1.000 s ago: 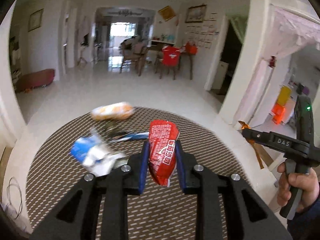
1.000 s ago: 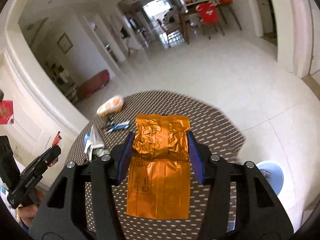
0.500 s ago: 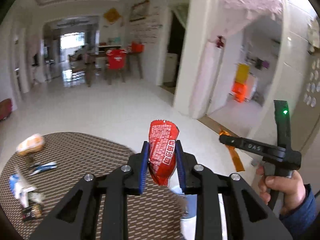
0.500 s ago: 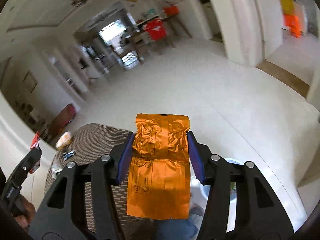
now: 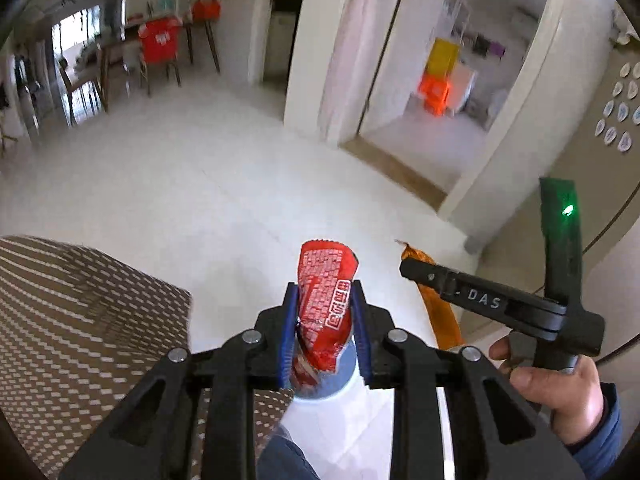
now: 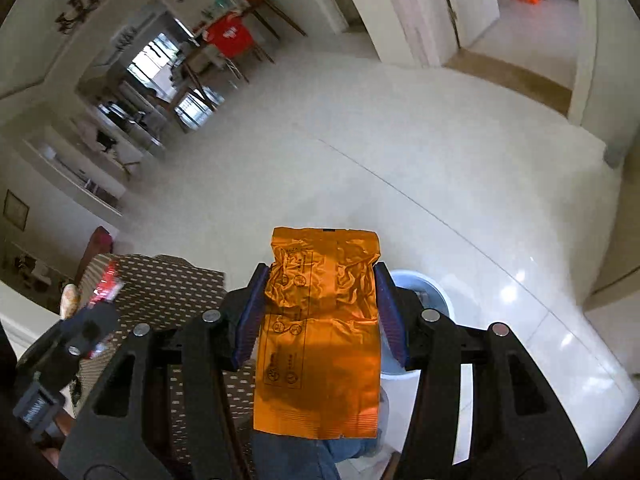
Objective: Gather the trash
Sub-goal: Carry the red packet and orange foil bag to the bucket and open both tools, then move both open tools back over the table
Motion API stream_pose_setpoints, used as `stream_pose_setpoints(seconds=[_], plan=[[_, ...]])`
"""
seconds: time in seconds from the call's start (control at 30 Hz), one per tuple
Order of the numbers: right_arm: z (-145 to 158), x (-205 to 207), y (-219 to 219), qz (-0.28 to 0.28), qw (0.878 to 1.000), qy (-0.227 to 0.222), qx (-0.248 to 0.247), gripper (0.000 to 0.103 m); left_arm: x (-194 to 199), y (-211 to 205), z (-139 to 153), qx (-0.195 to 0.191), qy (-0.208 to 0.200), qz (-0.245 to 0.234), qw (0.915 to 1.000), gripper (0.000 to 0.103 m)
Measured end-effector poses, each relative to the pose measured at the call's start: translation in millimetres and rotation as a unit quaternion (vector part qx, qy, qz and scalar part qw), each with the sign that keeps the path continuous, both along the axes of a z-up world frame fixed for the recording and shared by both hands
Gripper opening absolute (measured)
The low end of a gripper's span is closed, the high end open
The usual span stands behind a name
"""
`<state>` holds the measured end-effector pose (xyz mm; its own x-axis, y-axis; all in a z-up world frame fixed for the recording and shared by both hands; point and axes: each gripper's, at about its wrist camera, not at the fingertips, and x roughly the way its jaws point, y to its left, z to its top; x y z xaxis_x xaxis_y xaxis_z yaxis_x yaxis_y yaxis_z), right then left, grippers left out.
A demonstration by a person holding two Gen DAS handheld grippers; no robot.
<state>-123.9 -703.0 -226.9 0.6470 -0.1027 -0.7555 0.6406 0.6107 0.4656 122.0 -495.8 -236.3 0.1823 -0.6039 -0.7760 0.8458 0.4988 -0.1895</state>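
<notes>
My left gripper (image 5: pixel 325 320) is shut on a red snack wrapper (image 5: pixel 326 304) that stands upright between its blue pads. A flat orange foil packet (image 6: pixel 320 332) is clamped in my right gripper (image 6: pixel 320 312), its lower end hanging down over the fingers. Beneath both grippers sits a pale blue bin (image 6: pixel 424 292), mostly hidden behind the fingers; in the left wrist view only part of the bin (image 5: pixel 340 376) shows under the red wrapper. The right gripper (image 5: pixel 404 270) with the orange packet (image 5: pixel 436 312) also appears at the right of the left wrist view, held by a hand (image 5: pixel 560 392).
A brown dotted round table (image 5: pixel 80 320) lies to the left, with a little leftover trash (image 6: pixel 70 298) at its far edge. White tiled floor (image 5: pixel 200 184) spreads ahead. A doorway and pillar stand to the right, dining chairs far back. Blue-trousered legs (image 6: pixel 288 456) show below.
Both grippers swung right, away from the table and its litter, and dipped down toward the floor, carrying their wrappers. The blue bin has come into view under them.
</notes>
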Motion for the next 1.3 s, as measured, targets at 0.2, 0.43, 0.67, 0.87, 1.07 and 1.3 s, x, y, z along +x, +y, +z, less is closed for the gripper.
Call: stream_pose_setpoints(seconds=[0.2,0.43,0.67,0.87,1.07,1.3], plan=[[-34,9,-12,0.001,0.999,0.025,0.033,0.053,8,-30,-50,0.043,0.048,-0.009,0.9979,0.025],[-71,12,-38,-0.036,0.993,0.036,0.109,0.089,27,-42,-75,0.069,0.082,0.001,0.9942,0.085],[-59,-1,-27,-0.048,0.995,0.043,0.074,0.097,32,-20,-57,0.060,0.050,0.030,0.9965,0.086],[-38,3,-8,-0.047,0.997,0.047,0.043,0.097,18,5,-26,0.037,0.039,0.031,0.9981,0.089],[-5,11,9,-0.041,0.999,0.029,0.016,0.097,5,29,6,0.017,0.006,0.035,0.9992,0.089],[53,30,49,-0.006,0.999,-0.010,-0.041,0.097,-2,84,55,-0.027,-0.045,0.062,0.9967,0.090]])
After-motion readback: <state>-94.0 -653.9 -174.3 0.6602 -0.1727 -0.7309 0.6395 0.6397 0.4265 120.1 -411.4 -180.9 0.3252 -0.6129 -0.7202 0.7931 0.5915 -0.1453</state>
